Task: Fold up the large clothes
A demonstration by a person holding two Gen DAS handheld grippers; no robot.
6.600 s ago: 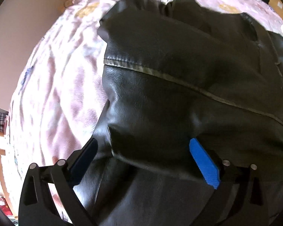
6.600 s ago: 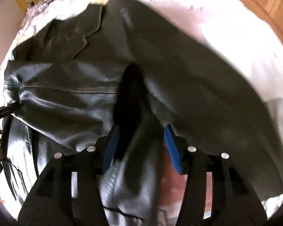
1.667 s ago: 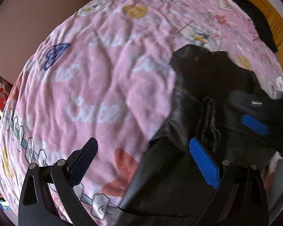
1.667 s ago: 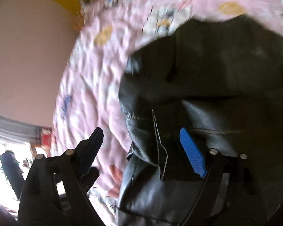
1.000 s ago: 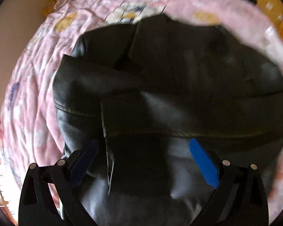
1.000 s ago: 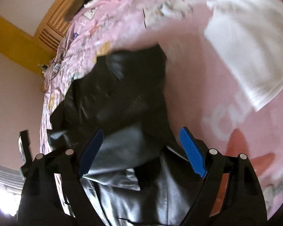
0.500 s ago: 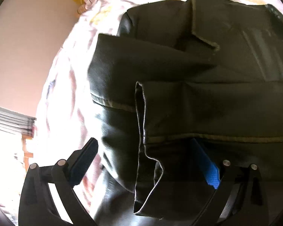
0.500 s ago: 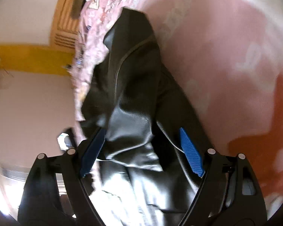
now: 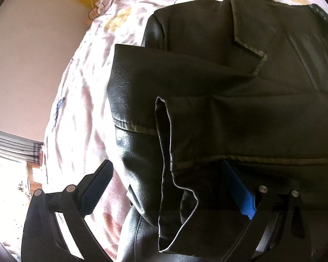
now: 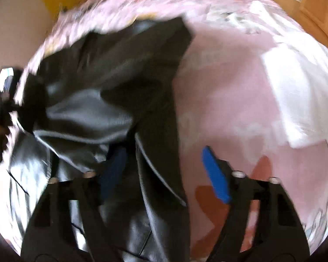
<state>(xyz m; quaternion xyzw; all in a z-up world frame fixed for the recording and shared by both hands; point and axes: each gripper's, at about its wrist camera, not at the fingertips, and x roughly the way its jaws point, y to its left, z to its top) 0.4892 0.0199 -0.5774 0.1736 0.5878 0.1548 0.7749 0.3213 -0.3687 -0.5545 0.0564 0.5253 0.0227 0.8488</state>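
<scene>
Jacket [image 9: 207,91] nearer than before; left gripper [image 9: 172,187] jaws gaping; right gripper [image 10: 164,170] jaws just narrowed, hem between, ungripped.

On my left wrist feed, daylight floods in from the blown-out white window [image 9: 4,174] at lower left, washing the pink patterned bedspread [image 9: 81,100] pale. The black leather jacket [image 9: 207,91] stays sharp, with soft sheen on its folds and deep shadow low down. My right wrist feed is smeared with motion blur; glare streaks the leather. Both views bow and darken at the rims.
</scene>
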